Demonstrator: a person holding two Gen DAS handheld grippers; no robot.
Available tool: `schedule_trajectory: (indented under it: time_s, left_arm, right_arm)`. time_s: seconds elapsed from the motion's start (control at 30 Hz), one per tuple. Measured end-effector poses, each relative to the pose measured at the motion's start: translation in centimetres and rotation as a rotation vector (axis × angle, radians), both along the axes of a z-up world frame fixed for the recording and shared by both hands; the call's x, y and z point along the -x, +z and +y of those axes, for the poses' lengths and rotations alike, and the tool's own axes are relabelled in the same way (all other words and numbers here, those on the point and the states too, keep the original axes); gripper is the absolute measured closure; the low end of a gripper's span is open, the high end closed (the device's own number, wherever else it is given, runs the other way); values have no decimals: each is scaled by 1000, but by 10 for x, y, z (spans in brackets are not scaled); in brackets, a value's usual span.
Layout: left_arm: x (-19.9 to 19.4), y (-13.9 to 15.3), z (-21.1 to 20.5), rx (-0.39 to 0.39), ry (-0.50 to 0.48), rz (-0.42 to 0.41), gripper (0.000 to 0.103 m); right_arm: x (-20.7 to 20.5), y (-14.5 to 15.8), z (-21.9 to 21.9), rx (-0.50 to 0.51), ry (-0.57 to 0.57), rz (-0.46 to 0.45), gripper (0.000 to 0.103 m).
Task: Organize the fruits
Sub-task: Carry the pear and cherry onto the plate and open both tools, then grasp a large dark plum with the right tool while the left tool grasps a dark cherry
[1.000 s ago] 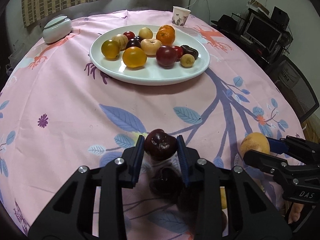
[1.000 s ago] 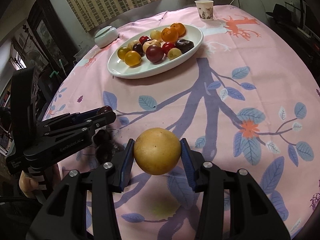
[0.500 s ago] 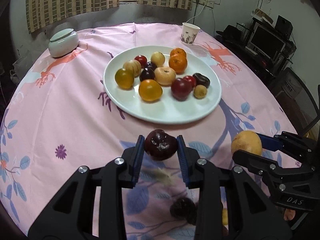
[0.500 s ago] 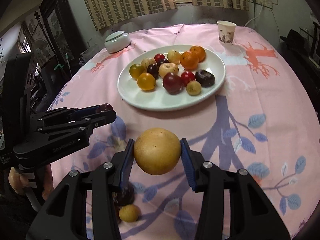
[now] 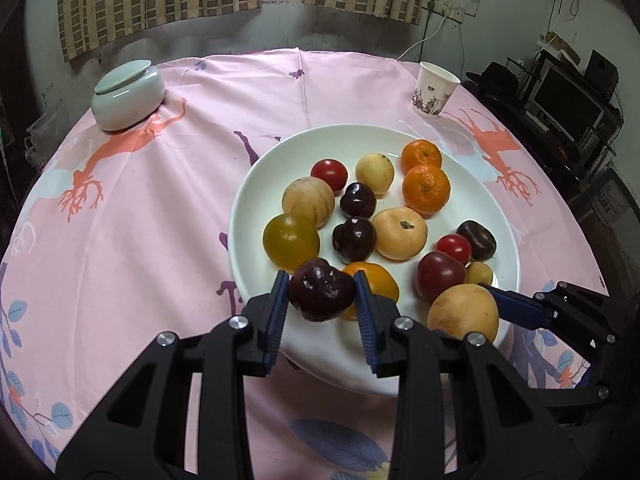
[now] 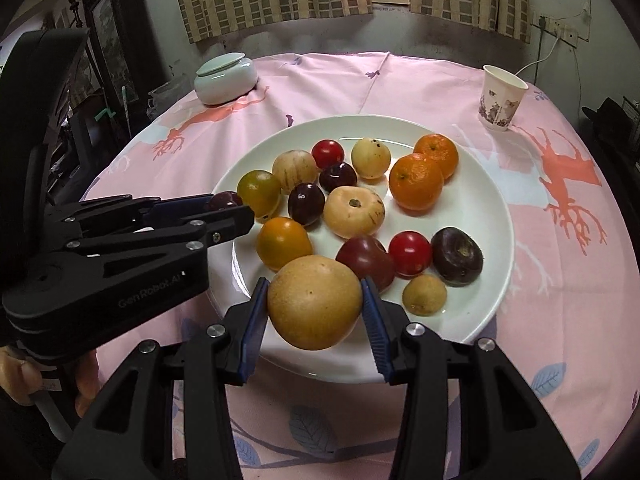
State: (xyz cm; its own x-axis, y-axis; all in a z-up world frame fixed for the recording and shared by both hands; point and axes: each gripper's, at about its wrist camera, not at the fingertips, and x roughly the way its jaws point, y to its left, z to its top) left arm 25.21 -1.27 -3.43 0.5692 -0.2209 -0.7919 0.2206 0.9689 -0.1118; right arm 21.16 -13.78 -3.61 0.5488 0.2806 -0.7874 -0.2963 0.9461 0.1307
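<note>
My left gripper [image 5: 321,290] is shut on a dark red plum [image 5: 321,289] and hangs over the near left rim of the white plate [image 5: 276,152]. My right gripper [image 6: 315,303] is shut on a tan round pear [image 6: 315,303] above the plate's [image 6: 492,280] near edge. The plate holds several fruits: two oranges [image 5: 425,189], red tomatoes [image 5: 329,173], dark plums [image 5: 354,239], yellow and pale fruits. In the left wrist view the right gripper [image 5: 472,312] reaches in from the right with the pear [image 5: 464,312]. In the right wrist view the left gripper [image 6: 226,204] comes in from the left with the plum [image 6: 225,200].
A pale green lidded jar [image 5: 128,94] sits at the far left of the pink tablecloth [image 5: 140,240]. A paper cup [image 5: 434,89] stands at the far right behind the plate. A desk with a monitor [image 5: 568,100] is off the table's right side. A hand [image 6: 24,376] holds the left gripper's handle.
Both grippers have moved forward across the table toward the plate, each still holding its fruit, and now hang over its near rim. The loose fruits on the cloth have dropped out of view.
</note>
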Motion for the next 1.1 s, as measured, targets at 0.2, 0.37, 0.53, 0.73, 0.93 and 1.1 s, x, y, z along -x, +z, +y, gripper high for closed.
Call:
schedule_trajectory:
  time_s: [0.2, 0.37, 0.53, 0.73, 0.93, 1.1]
  left_arm:
    - [-8, -10, 4, 15, 12, 24, 70]
    - [-7, -5, 6, 28, 24, 12, 69]
    - [5, 14, 9, 44, 21, -45, 53]
    - [49, 41, 17, 56, -3, -117, 28]
    - [125, 43, 26, 56, -45, -167, 22]
    - [170, 16, 29, -7, -27, -137, 21]
  right_arm:
    - [-6, -7, 3, 19, 8, 2, 57]
    - [0, -4, 9, 62, 8, -39, 37]
    - [14, 14, 5, 79, -2, -99, 35]
    - [58, 26, -17, 24, -3, -67, 34]
    - [128, 7, -38, -100, 46, 57, 29]
    - [174, -6, -32, -125, 56, 40, 29]
